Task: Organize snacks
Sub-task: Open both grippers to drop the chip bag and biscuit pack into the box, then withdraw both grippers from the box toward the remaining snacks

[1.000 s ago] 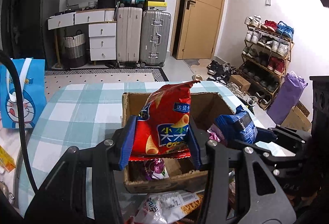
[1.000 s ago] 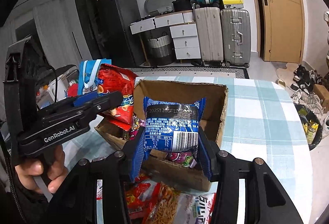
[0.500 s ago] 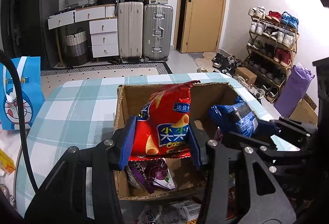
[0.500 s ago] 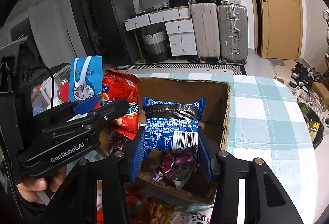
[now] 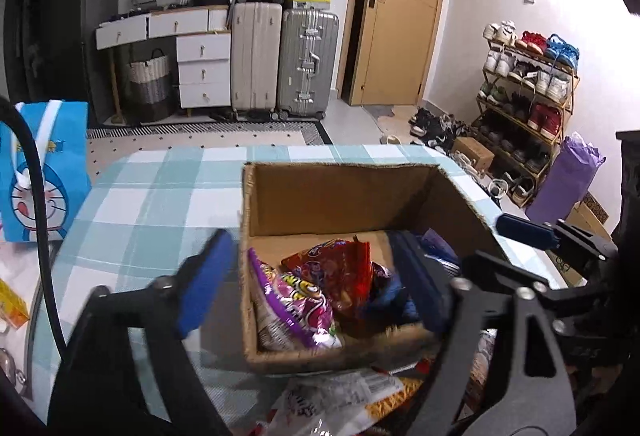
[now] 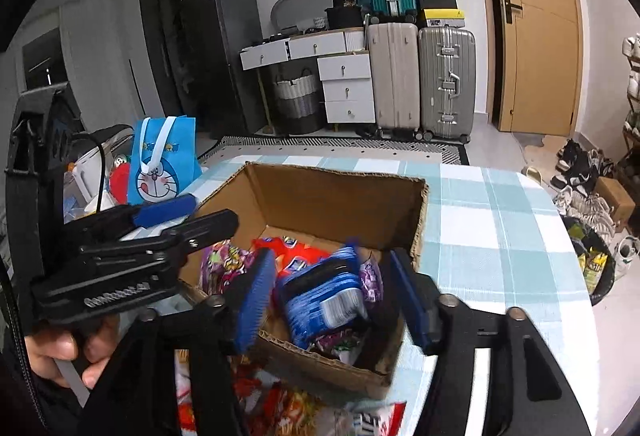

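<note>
Blue packet (image 6: 324,300) lies tilted inside cardboard box (image 6: 332,192).

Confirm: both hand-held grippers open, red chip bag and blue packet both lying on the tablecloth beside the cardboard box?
Not quite. The red chip bag and blue packet lie inside the cardboard box, not on the tablecloth, as both wrist views show. The left hand-held gripper and right hand-held gripper are open, having just released.

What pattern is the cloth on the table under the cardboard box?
The tablecloth is a light blue-and-white check, clearest in the right wrist view beside the cardboard box.
</note>
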